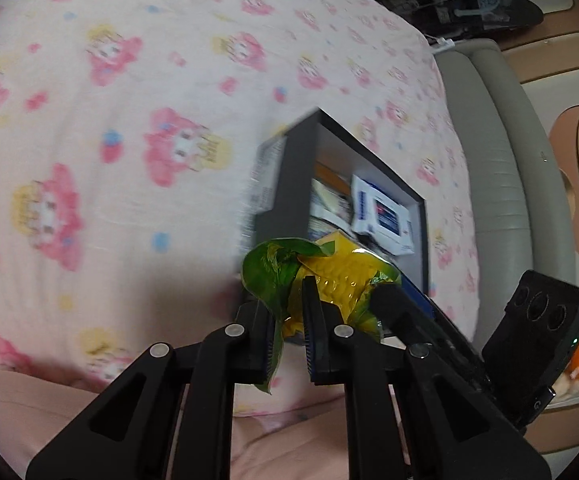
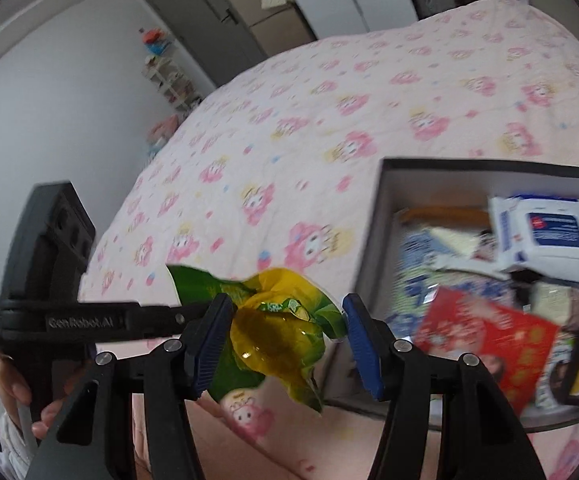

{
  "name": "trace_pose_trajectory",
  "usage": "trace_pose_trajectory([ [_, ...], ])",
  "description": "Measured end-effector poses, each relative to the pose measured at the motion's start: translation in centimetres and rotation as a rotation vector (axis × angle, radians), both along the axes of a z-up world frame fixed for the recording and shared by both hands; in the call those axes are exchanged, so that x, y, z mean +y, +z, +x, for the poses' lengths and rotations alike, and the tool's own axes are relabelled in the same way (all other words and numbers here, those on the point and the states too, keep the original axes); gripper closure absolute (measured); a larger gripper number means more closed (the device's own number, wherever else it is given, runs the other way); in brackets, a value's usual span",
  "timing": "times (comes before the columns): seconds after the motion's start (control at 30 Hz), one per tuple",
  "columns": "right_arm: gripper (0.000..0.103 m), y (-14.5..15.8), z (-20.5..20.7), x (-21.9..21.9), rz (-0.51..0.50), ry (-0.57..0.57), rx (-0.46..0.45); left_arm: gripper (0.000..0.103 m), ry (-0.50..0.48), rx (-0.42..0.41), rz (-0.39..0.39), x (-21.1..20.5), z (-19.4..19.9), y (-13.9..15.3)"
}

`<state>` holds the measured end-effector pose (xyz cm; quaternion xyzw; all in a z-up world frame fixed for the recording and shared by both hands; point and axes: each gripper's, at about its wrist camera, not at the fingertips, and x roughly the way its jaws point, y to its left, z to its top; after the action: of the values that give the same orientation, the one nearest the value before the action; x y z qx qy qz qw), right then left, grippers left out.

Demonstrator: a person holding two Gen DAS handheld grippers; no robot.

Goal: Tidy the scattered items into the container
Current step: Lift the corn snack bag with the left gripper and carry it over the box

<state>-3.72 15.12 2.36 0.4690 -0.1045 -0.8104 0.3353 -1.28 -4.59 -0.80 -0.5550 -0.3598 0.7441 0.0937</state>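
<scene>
A crumpled green and yellow snack bag (image 1: 329, 276) hangs in the air just in front of a dark grey open box (image 1: 369, 160) on the bed. My left gripper (image 1: 285, 300) is shut on the bag's green side. One finger (image 1: 393, 308) of the right gripper presses the bag's far side. In the right wrist view the bag (image 2: 273, 320) spans the gap of my right gripper (image 2: 287, 304), and both blue pads touch it. The left gripper's body (image 2: 89, 322) reaches in from the left. The box (image 2: 489, 166) lies to the right of the bag.
The box holds a white wipes pack (image 2: 549, 236), a red packet (image 2: 485, 340) and several other packs. A pink cartoon-print sheet (image 2: 329, 120) covers the bed. The bed's grey padded edge (image 1: 501, 160) runs along the right. A person's hand (image 2: 13, 384) grips the left handle.
</scene>
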Motion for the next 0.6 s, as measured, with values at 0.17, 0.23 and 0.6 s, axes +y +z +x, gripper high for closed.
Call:
trace_pose_trajectory([
  [0.17,0.049,-0.5,-1.9,6.8,-0.069,-0.138,-0.004,0.094,-0.082,0.002,-0.02,5.6,-3.8,-0.2],
  [0.23,0.049,-0.5,-2.7,8.2,-0.062,-0.179,-0.001,0.094,-0.111,-0.009,-0.039,7.7,-5.1,-0.5],
  [0.6,0.048,-2.2,-6.0,11.9,0.034,-0.295,0.011,0.094,-0.191,-0.044,-0.117,13.9,-10.1,-3.0],
])
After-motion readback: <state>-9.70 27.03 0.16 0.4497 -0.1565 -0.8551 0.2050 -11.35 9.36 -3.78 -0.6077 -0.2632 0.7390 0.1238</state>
